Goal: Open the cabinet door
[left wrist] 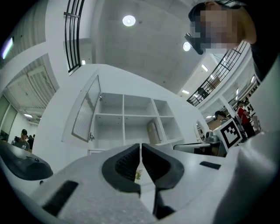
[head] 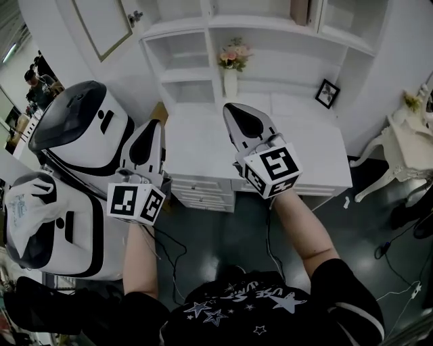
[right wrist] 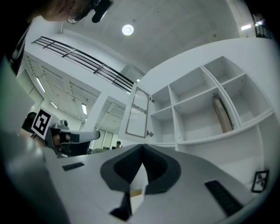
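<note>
Holding nothing in left gripper (left wrist: 140, 151) or right gripper (right wrist: 142, 153), fingers pressed together; could bang the open door (left wrist: 85, 112) if swung upward.

White desk (head: 203, 145): flower vase (head: 231, 82) at back, framed picture (head: 327, 93) at right.

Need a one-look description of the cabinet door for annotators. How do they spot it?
Find the white shelf unit that stands on the white desk. At its upper left end, the cabinet door stands swung out from the shelves. It is the only framed panel with a small knob; everything beside it is open cubbies.
</note>
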`<control>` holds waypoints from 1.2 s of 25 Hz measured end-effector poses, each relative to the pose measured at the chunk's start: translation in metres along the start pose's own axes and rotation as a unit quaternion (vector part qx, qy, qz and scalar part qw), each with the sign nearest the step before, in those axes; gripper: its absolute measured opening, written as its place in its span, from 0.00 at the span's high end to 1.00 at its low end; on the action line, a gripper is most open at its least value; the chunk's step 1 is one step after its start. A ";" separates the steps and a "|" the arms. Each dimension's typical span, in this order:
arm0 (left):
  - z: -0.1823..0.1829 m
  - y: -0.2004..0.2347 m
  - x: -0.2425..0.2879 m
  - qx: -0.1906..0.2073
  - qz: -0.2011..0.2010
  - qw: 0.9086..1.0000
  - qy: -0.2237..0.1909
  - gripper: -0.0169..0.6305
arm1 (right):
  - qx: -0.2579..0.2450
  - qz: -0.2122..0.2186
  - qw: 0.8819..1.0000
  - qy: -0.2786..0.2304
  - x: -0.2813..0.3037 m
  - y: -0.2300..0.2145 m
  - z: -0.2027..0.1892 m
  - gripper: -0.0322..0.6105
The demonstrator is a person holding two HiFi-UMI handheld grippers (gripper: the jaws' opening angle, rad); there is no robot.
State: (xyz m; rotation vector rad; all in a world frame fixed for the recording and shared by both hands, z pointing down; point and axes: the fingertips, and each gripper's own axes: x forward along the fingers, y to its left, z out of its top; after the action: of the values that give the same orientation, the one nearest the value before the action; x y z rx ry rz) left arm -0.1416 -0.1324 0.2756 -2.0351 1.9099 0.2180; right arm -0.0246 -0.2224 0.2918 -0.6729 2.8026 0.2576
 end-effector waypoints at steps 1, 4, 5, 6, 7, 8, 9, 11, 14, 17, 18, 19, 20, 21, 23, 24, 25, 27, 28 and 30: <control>-0.008 -0.004 -0.001 -0.008 -0.002 1.000 0.008 0.94 | 0.006 -0.005 1.000 0.004 -0.002 -0.003 -0.006 0.94; -0.031 -0.017 -0.006 -0.051 -0.013 0.998 0.026 0.96 | 0.004 -0.015 1.000 0.012 -0.010 -0.008 -0.019 0.94; -0.038 -0.021 -0.009 -0.060 -0.017 0.998 0.030 0.96 | 0.000 -0.018 1.000 0.014 -0.014 -0.006 -0.021 0.94; -0.045 -0.027 -0.015 -0.063 -0.022 0.997 0.036 0.96 | -0.003 -0.019 1.000 0.016 -0.018 -0.003 -0.024 0.94; -0.052 -0.032 -0.021 -0.064 -0.026 0.997 0.043 0.96 | -0.002 -0.018 1.000 0.019 -0.022 0.001 -0.026 0.94; -0.058 -0.037 -0.028 -0.066 -0.030 0.996 0.051 0.96 | 0.000 -0.018 1.000 0.024 -0.027 0.006 -0.030 0.94; -0.064 -0.042 -0.035 -0.069 -0.034 0.995 0.060 0.96 | 0.004 -0.019 0.999 0.030 -0.033 0.011 -0.034 0.94; -0.072 -0.052 -0.050 -0.081 -0.039 0.993 0.075 0.96 | 0.014 -0.026 0.999 0.042 -0.046 0.020 -0.040 0.94; -0.073 -0.067 -0.075 -0.097 -0.042 0.991 0.085 0.96 | 0.031 -0.038 0.997 0.055 -0.069 0.036 -0.045 0.94; -0.067 -0.084 -0.103 -0.103 -0.048 0.989 0.090 0.96 | 0.036 -0.044 0.996 0.067 -0.093 0.054 -0.046 0.94; -0.065 -0.091 -0.112 -0.104 -0.050 0.989 0.092 0.96 | 0.036 -0.045 0.996 0.071 -0.102 0.060 -0.045 0.94; -0.062 -0.097 -0.120 -0.104 -0.052 0.989 0.092 0.96 | 0.036 -0.047 0.996 0.074 -0.110 0.065 -0.043 0.94; -0.060 -0.103 -0.128 -0.104 -0.053 0.989 0.092 0.96 | 0.035 -0.049 0.995 0.075 -0.117 0.070 -0.040 0.94; -0.059 -0.108 -0.137 -0.105 -0.054 0.989 0.092 0.96 | 0.034 -0.050 0.995 0.076 -0.124 0.076 -0.038 0.94; -0.056 -0.117 -0.154 -0.107 -0.055 0.988 0.094 0.96 | 0.032 -0.050 0.995 0.079 -0.138 0.090 -0.036 0.94; -0.054 -0.121 -0.163 -0.109 -0.056 0.988 0.095 0.96 | 0.030 -0.050 0.995 0.082 -0.145 0.096 -0.035 0.94; -0.053 -0.126 -0.172 -0.111 -0.058 0.987 0.097 0.96 | 0.029 -0.051 0.995 0.085 -0.152 0.103 -0.035 0.94; -0.051 -0.135 -0.189 -0.116 -0.062 0.986 0.102 0.96 | 0.029 -0.053 0.994 0.091 -0.167 0.114 -0.033 0.94; -0.050 -0.140 -0.198 -0.120 -0.063 0.985 0.106 0.96 | 0.030 -0.055 0.994 0.094 -0.175 0.119 -0.032 0.94; -0.051 -0.153 -0.217 -0.129 -0.065 0.983 0.113 0.96 | 0.034 -0.058 0.993 0.100 -0.193 0.129 -0.031 0.94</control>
State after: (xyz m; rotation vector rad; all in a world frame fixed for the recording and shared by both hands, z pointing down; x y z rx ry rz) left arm -0.0150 0.0594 0.4181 -2.4410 1.9539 0.2186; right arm 0.0758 -0.0347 0.3894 -0.8877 2.9288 0.0746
